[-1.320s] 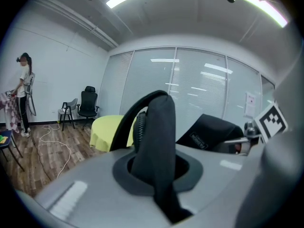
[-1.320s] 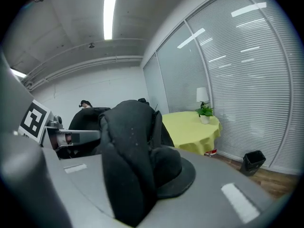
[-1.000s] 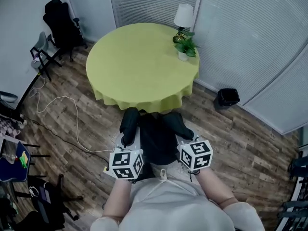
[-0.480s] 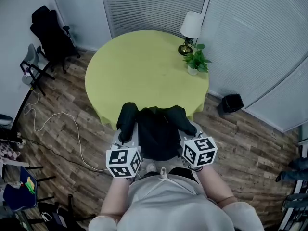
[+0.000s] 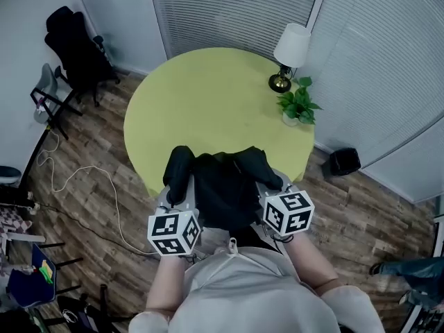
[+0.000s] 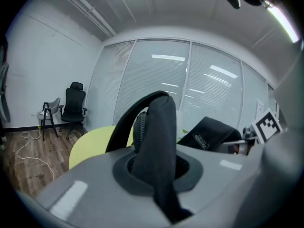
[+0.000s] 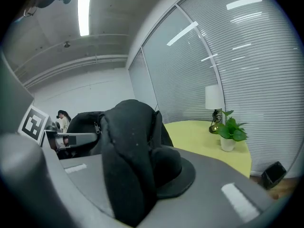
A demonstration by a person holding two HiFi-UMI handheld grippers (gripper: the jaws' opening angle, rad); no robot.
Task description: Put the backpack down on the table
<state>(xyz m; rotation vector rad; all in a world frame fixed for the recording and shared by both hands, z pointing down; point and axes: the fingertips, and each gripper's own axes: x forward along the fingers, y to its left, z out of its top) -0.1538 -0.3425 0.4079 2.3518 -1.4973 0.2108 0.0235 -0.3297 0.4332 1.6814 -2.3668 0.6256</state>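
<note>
A black backpack [image 5: 222, 186] hangs between my two grippers, its far part over the near edge of the round yellow-green table [image 5: 208, 96]. My left gripper [image 5: 177, 196] is shut on the left shoulder strap [image 6: 159, 137], which rises in a loop out of the jaws. The right gripper [image 5: 269, 186] is shut on the other padded strap [image 7: 128, 141]. In the left gripper view the bag's body [image 6: 209, 132] shows to the right, with the right gripper's marker cube [image 6: 267, 124] behind it. The table top [image 7: 199, 134] lies ahead in the right gripper view.
A white-shaded lamp [image 5: 288, 50] and a potted plant [image 5: 298, 106] stand at the table's far right. On the wood floor are a black office chair [image 5: 73, 47], a folding chair [image 5: 48, 89], a white cable [image 5: 69, 179] and a black bin [image 5: 345, 161]. Blinds line the walls behind.
Both grippers have carried the backpack forward to the table. The bag was short of the table's near edge a second ago and now overlaps it. The grips have not changed.
</note>
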